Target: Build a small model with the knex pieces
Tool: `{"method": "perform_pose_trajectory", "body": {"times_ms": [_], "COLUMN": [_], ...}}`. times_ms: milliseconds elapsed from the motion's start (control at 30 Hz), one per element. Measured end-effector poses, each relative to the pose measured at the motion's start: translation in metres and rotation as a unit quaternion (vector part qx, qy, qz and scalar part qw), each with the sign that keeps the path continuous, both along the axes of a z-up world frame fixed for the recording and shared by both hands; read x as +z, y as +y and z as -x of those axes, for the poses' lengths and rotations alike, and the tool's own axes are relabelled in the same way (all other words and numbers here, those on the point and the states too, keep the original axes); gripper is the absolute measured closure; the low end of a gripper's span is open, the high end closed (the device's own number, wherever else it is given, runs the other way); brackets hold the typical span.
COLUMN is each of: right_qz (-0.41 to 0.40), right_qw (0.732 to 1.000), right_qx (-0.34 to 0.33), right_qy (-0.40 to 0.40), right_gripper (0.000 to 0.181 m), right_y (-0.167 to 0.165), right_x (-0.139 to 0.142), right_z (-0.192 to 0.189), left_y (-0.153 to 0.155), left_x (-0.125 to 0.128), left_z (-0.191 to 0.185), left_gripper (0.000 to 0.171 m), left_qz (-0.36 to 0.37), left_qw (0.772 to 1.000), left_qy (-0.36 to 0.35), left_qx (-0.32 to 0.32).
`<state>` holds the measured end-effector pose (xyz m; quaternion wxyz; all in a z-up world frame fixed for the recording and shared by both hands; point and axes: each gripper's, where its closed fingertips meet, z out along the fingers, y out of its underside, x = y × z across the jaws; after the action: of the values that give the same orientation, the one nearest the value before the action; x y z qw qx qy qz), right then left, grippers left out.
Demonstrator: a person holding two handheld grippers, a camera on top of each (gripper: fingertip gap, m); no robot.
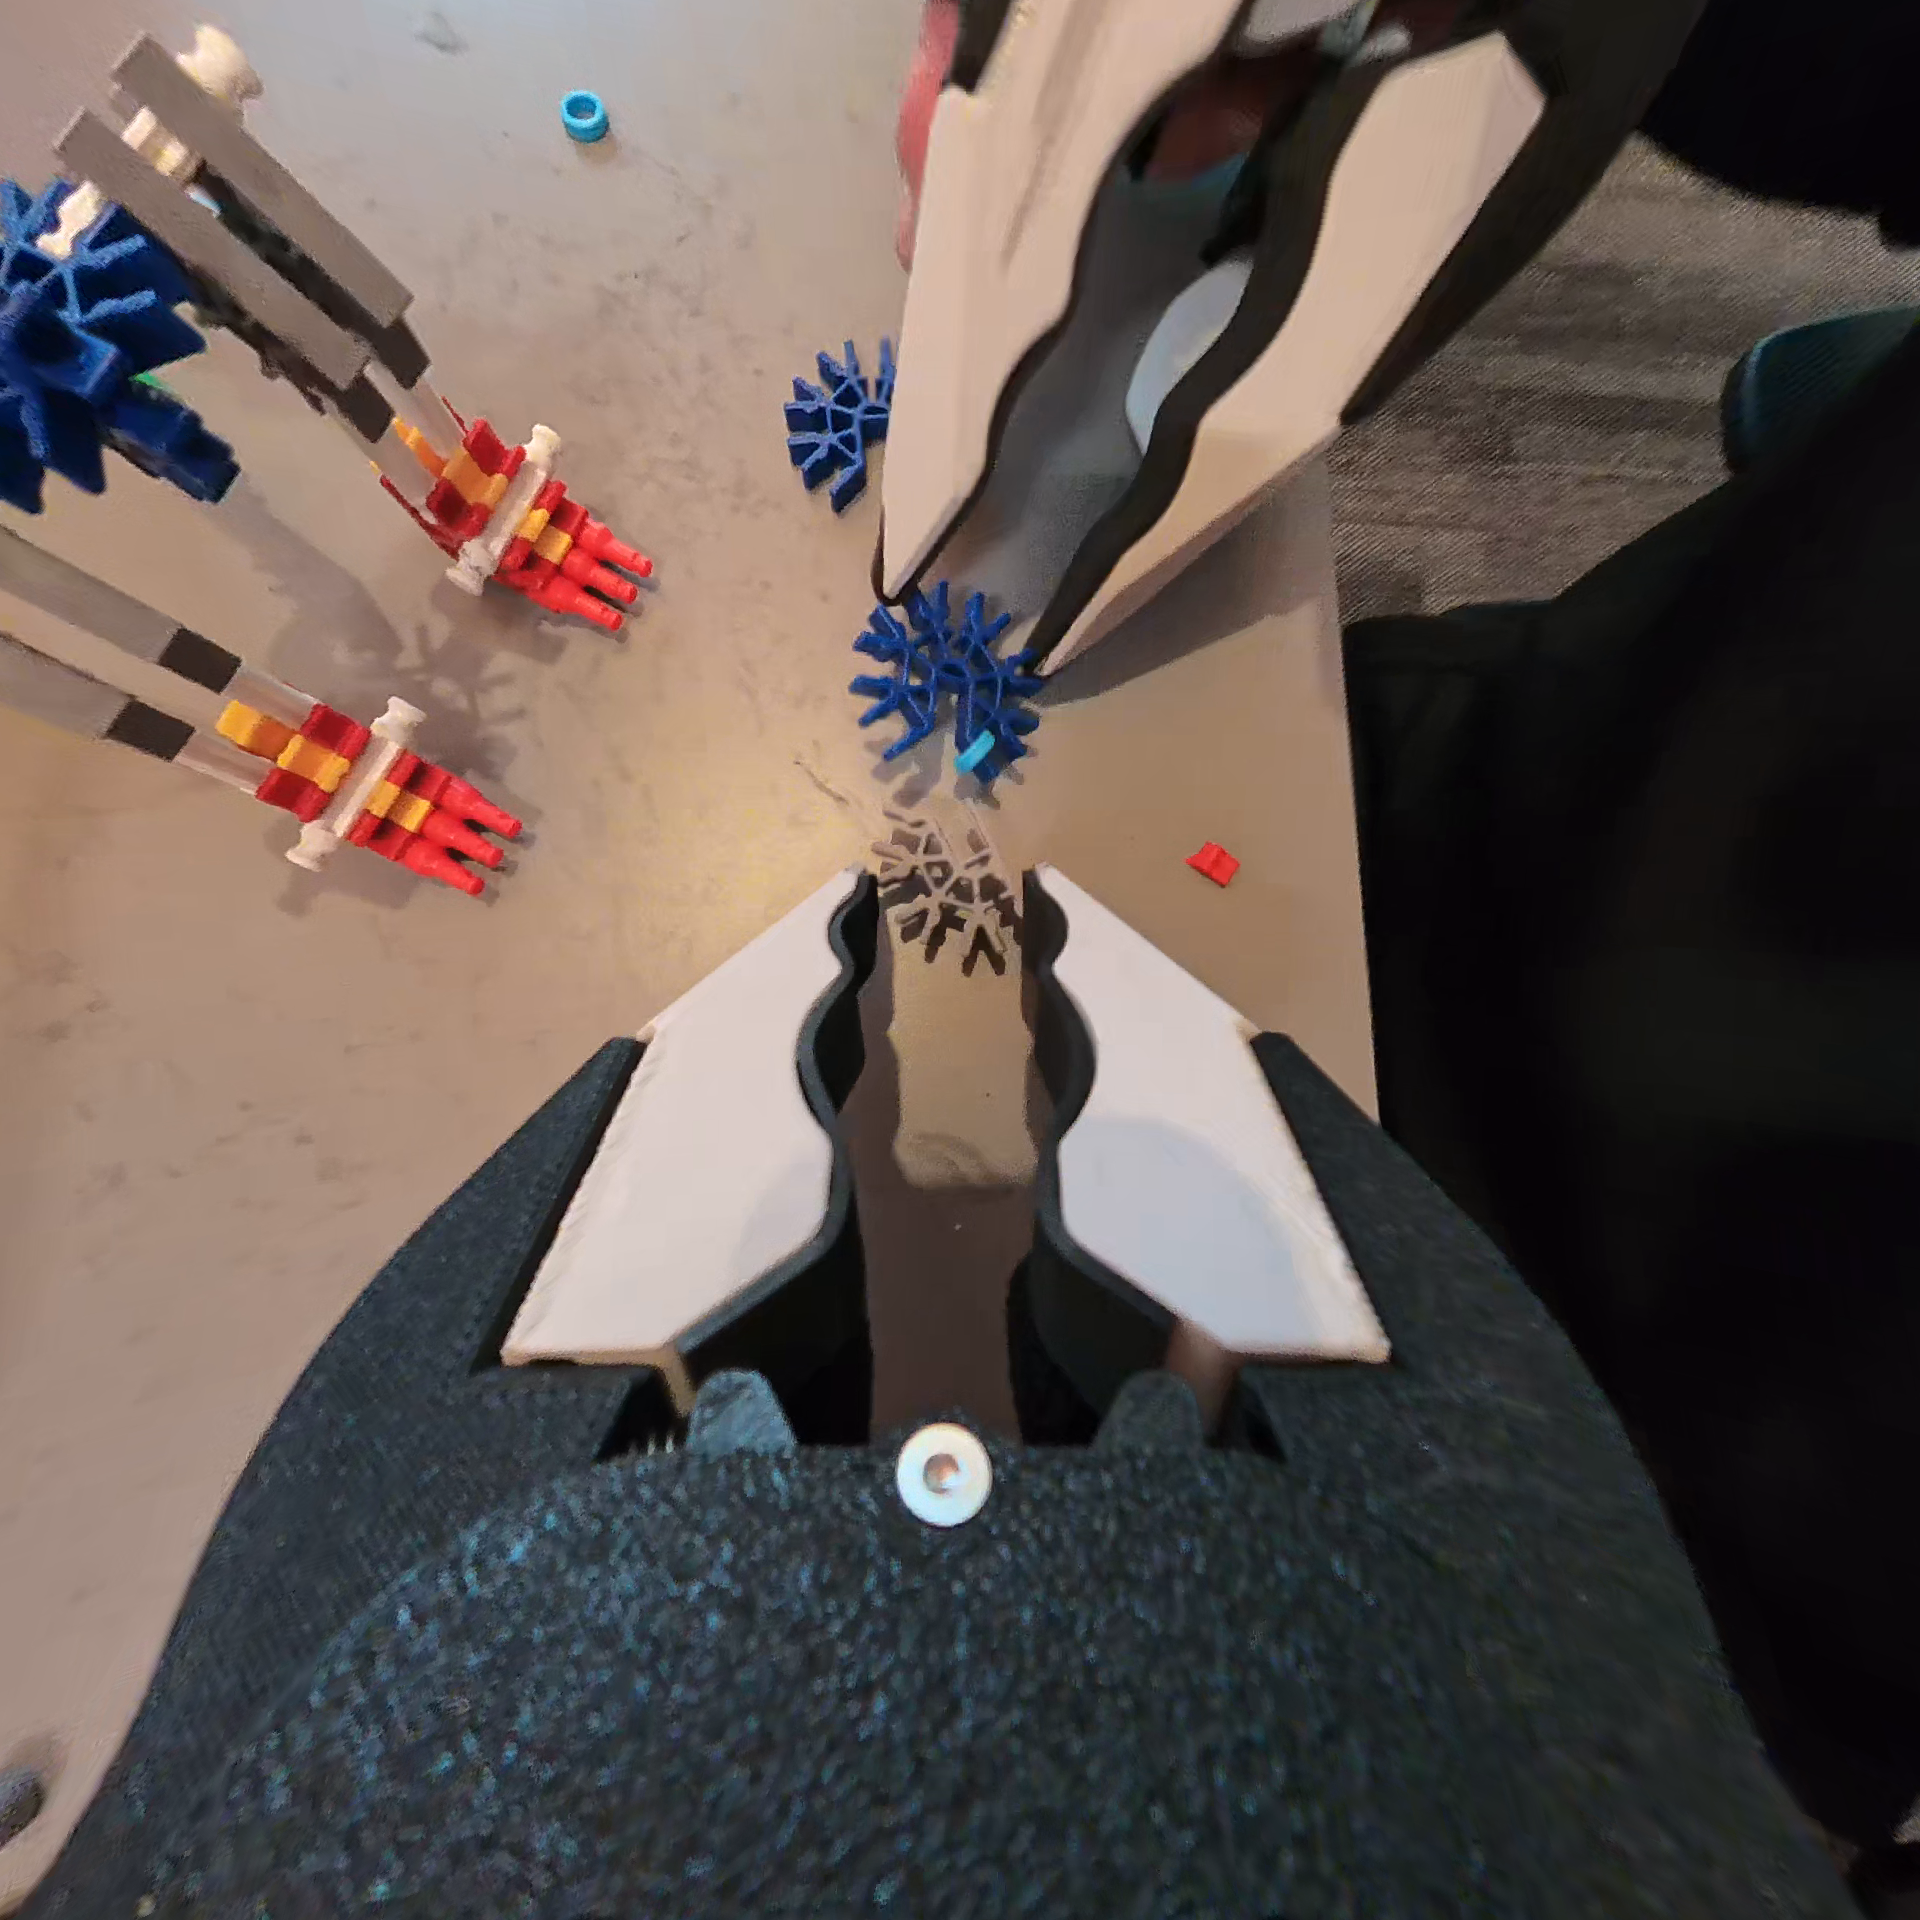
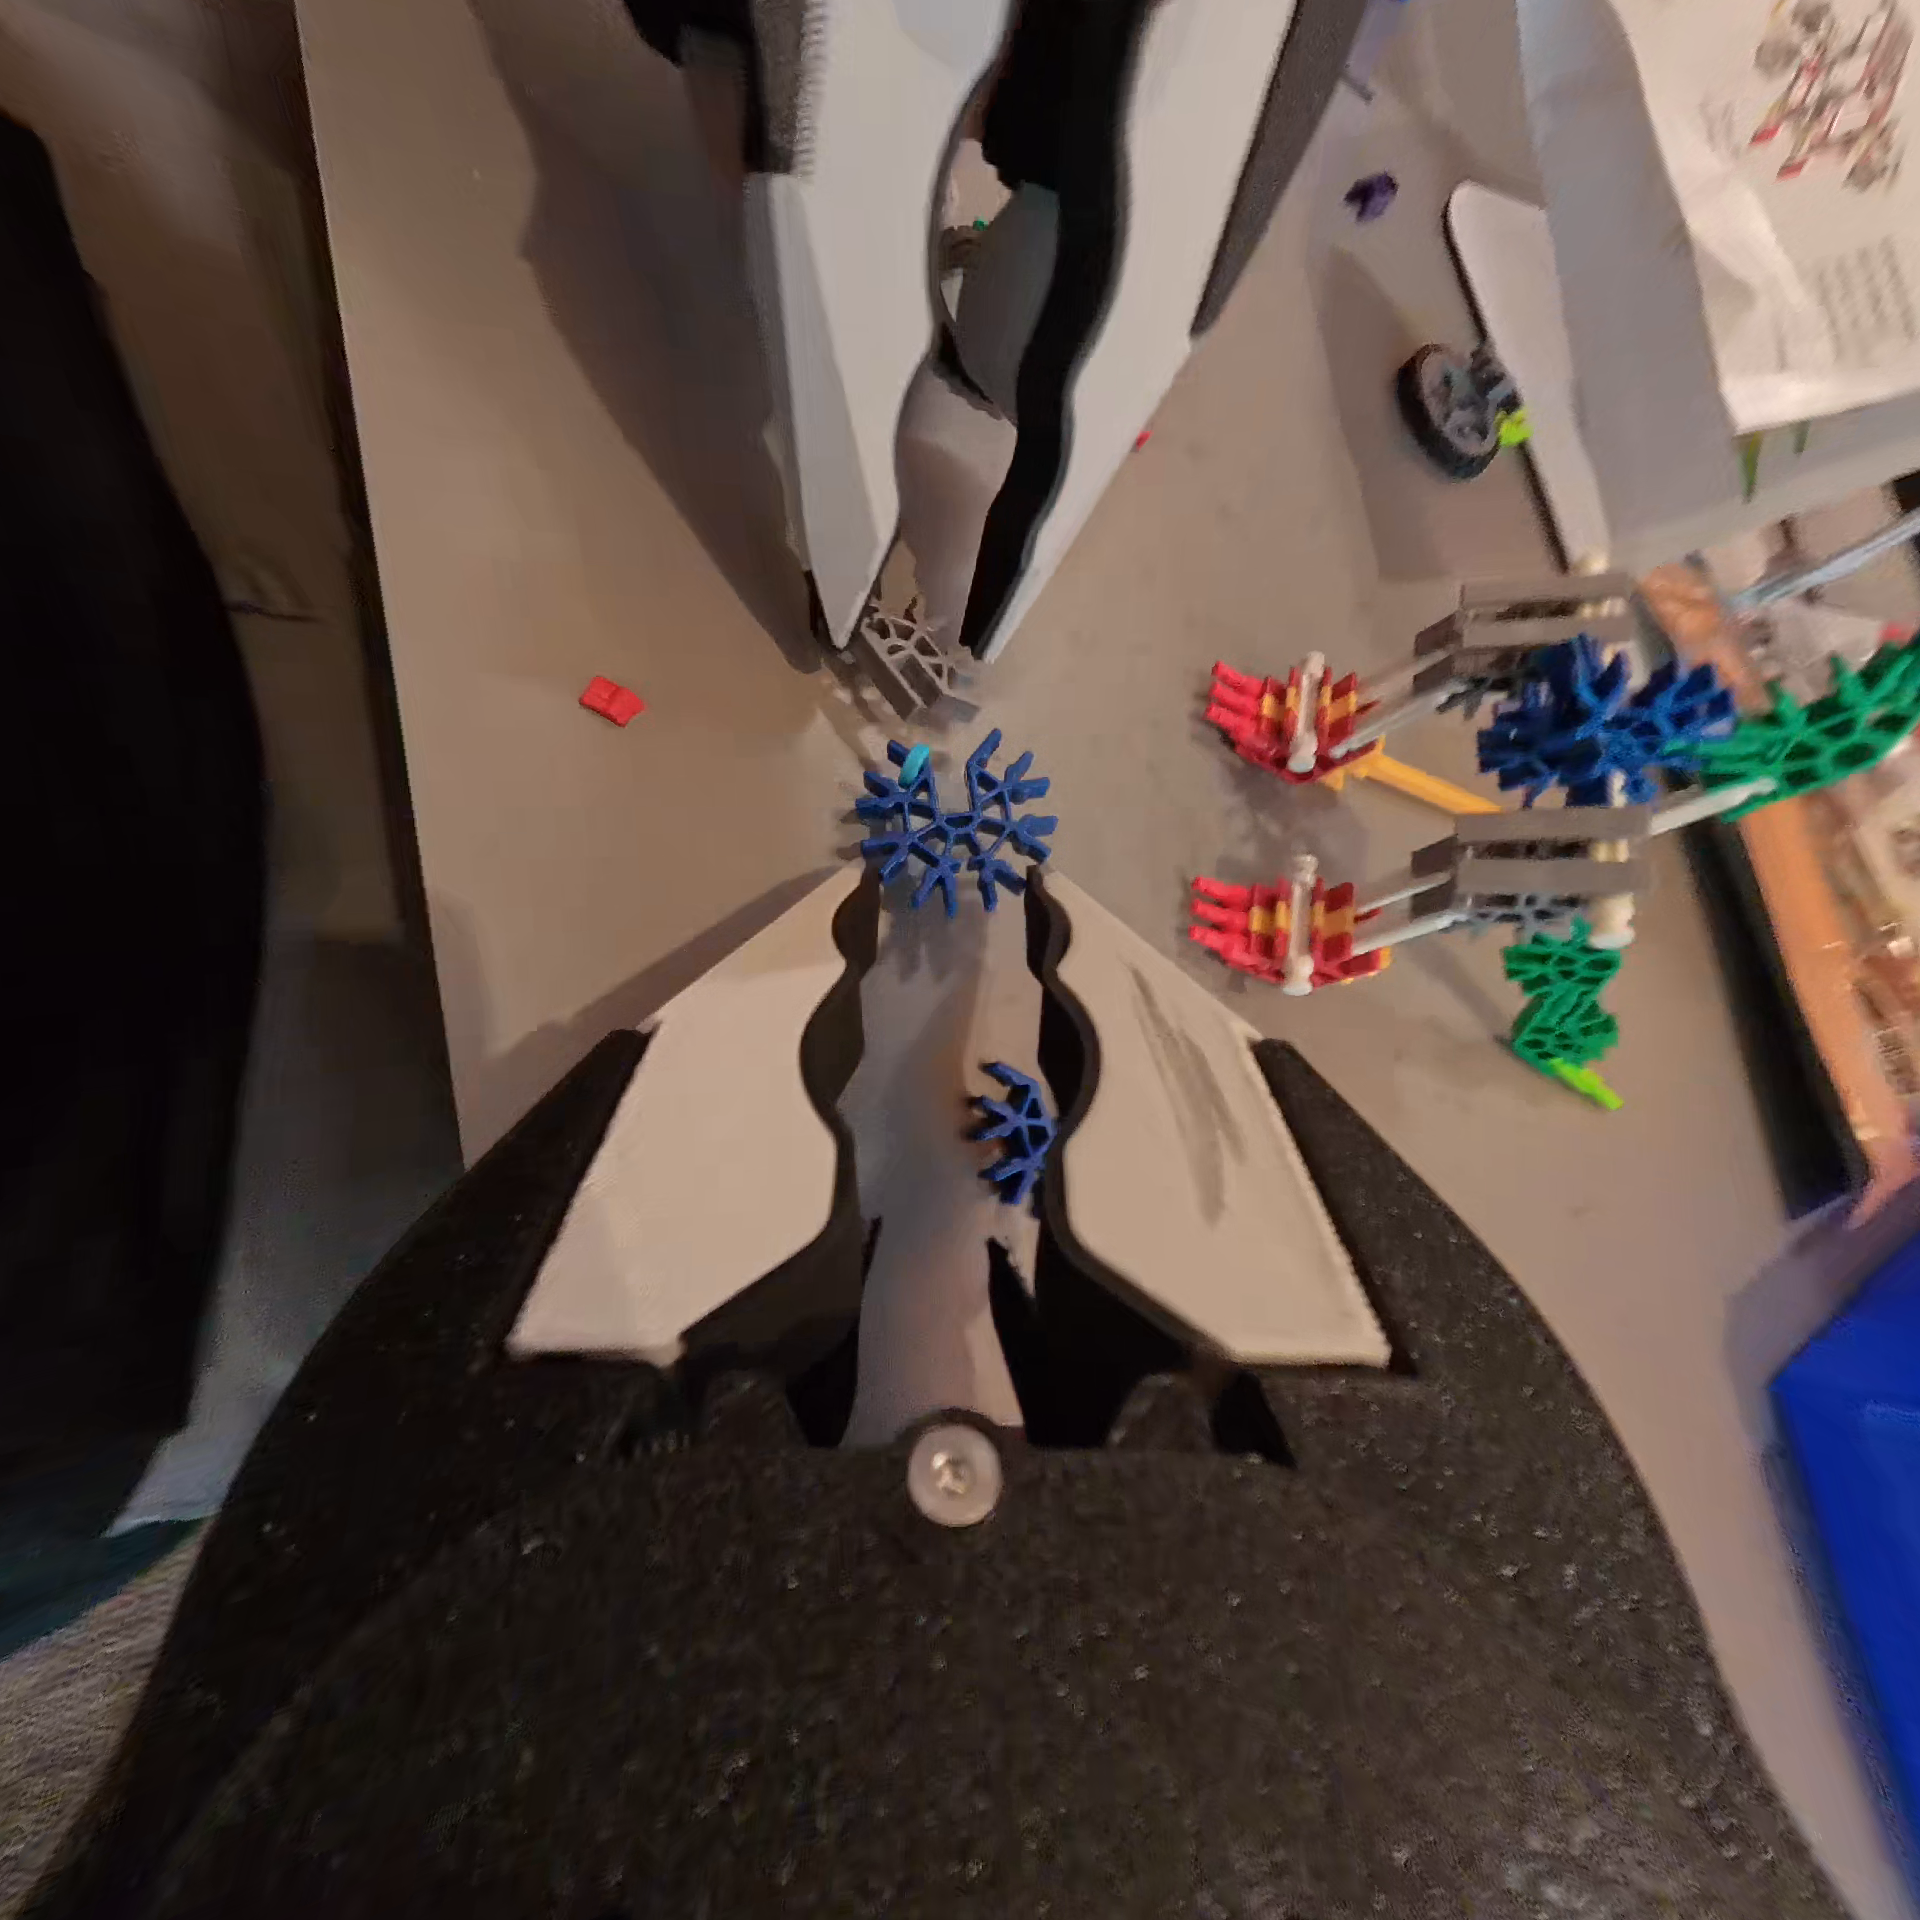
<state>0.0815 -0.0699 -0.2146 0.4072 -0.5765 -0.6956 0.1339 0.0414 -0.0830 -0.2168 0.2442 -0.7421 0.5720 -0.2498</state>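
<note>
Looking along the left gripper (image 1: 951, 883), its fingers stand closed on a grey snowflake-shaped connector (image 1: 945, 894), pinched between the tips just above the table (image 1: 623, 1091). Facing it from the far side, the right gripper (image 1: 966, 629) has its tips pressed on a blue connector (image 1: 940, 675) of the same spoked kind, which carries a small light-blue clip (image 1: 974, 755) on the edge nearest the grey piece. The two connectors are near each other but apart. A second blue connector (image 1: 836, 421) lies flat beside the right gripper, a small red piece (image 1: 1212, 864) sits near the table edge, and a light-blue ring (image 1: 585, 112) lies farther off. To the left stands a rod-built model (image 1: 312, 312) with two red-and-yellow ends resting on the table.

From the right wrist view, the blue connector sits clamped by its lower spokes between the right fingertips, with the grey one straight ahead. The spare blue connector shows under the fingers. Green connectors (image 2: 1558, 997), a dark wheel (image 2: 1455, 410) and a printed sheet (image 2: 1818, 208) crowd the right side, well apart from both grippers.
</note>
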Motion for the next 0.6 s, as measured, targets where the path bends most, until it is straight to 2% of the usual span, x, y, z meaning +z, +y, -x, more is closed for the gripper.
{"method": "perform_pose_trajectory", "body": {"times_ms": [67, 167, 267, 400, 600], "right_qz": [-0.036, -0.075, -0.135, -0.174, -0.216], "right_qw": [0.999, 0.997, 0.991, 0.985, 0.975], "right_qx": [0.0, -0.014, -0.02, -0.016, -0.02], "right_qy": [-0.011, -0.005, -0.004, 0.002, 0.044], "right_gripper": [0.153, 0.153, 0.154, 0.154, 0.154], "right_y": [0.004, 0.015, 0.023, 0.026, 0.028], "right_x": [-0.001, 0.003, 0.008, 0.014, 0.035], "right_z": [0.0, -0.001, 0.0, 0.003, 0.006], "left_y": [-0.001, 0.008, 0.02, 0.023, 0.027], "left_x": [0.0, -0.002, -0.008, -0.001, 0.026], "left_z": [0.0, 0.005, 0.013, 0.005, -0.01], "left_gripper": [0.145, 0.144, 0.144, 0.131, 0.138], "left_qz": [0.018, 0.008, -0.043, -0.042, -0.008], "left_qw": [1.0, 1.0, 0.998, 0.999, 0.995], "left_qy": [-0.007, 0.005, 0.045, 0.014, -0.091], "left_qx": [-0.003, 0.007, 0.013, 0.028, 0.047]}}
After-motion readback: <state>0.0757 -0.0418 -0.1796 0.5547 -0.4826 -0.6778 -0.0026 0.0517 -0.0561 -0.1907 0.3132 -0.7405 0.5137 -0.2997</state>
